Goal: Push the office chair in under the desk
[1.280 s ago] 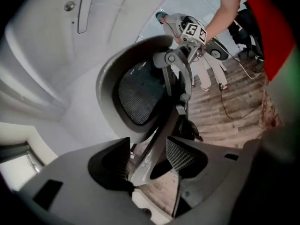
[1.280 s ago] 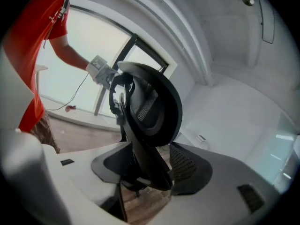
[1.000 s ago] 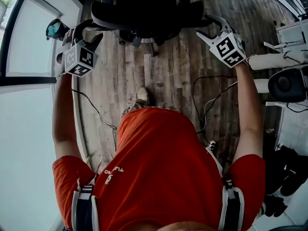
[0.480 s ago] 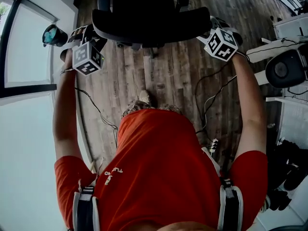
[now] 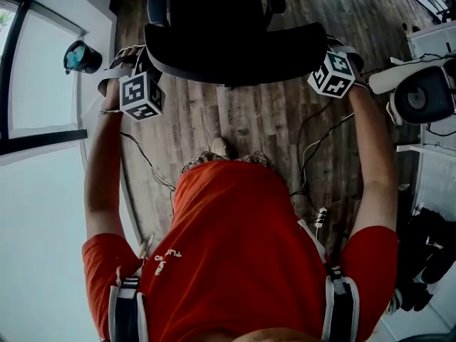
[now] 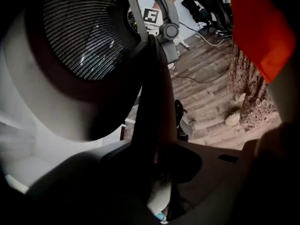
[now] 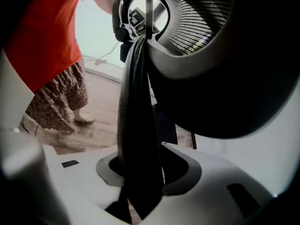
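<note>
- Grip first: your left gripper and right gripper sit at opposite side edges of the black mesh-backed office chair, each with the backrest rim running between its jaws
- Both pairs of jaws have just been closing and now pinch that rim at middling width
- Holding both sides evenly should stop the seat swivelling as you push
- The chair stands on the brown plank floor directly ahead of you; I cannot pick out the desk for certain
</note>
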Motion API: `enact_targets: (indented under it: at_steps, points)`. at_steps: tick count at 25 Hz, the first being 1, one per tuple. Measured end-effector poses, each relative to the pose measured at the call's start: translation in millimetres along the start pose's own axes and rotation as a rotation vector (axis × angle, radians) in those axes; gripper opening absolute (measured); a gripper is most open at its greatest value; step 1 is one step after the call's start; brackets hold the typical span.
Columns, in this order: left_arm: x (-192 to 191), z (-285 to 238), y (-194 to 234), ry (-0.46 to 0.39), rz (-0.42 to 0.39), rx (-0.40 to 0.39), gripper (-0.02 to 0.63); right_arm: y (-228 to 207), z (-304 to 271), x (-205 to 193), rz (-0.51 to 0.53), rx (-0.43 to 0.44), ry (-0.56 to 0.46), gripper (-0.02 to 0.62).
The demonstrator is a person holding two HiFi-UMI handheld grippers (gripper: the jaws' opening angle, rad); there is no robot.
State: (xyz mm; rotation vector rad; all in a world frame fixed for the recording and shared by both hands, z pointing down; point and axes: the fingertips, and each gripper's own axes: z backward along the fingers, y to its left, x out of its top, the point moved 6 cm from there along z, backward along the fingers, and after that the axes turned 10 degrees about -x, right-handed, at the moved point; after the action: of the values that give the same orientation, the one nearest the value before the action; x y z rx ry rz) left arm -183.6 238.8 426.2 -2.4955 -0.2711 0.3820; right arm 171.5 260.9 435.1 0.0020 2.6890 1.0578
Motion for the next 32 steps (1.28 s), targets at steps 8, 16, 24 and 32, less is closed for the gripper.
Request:
enact_targets:
  at_steps: [8, 16, 24, 32]
  points:
    - [-9.3, -6.9, 10.1, 0.003, -0.032, 0.000, 0.109, -10.1, -6.1, 9.9, 0.032, -0.030, -0.043, 0.143]
    - [-20.7, -31.0, 44.6, 0.018, -0.024, -0.022, 0.107, -40.9, -34.3, 3.2, 0.014, -0.032, -0.011, 0.143]
    - [-18.9, -55.7, 82.2, 0.011, -0.026, -0.016, 0.104, -80.6, -64.9, -15.7, 0.014, -0.024, -0.006, 0.144]
    - [-27.3, -92.3, 135.0, 0.005, -0.027, -0.013, 0.106, -127.6, -101.6, -28.8, 0.024, -0.019, -0.041, 0.141]
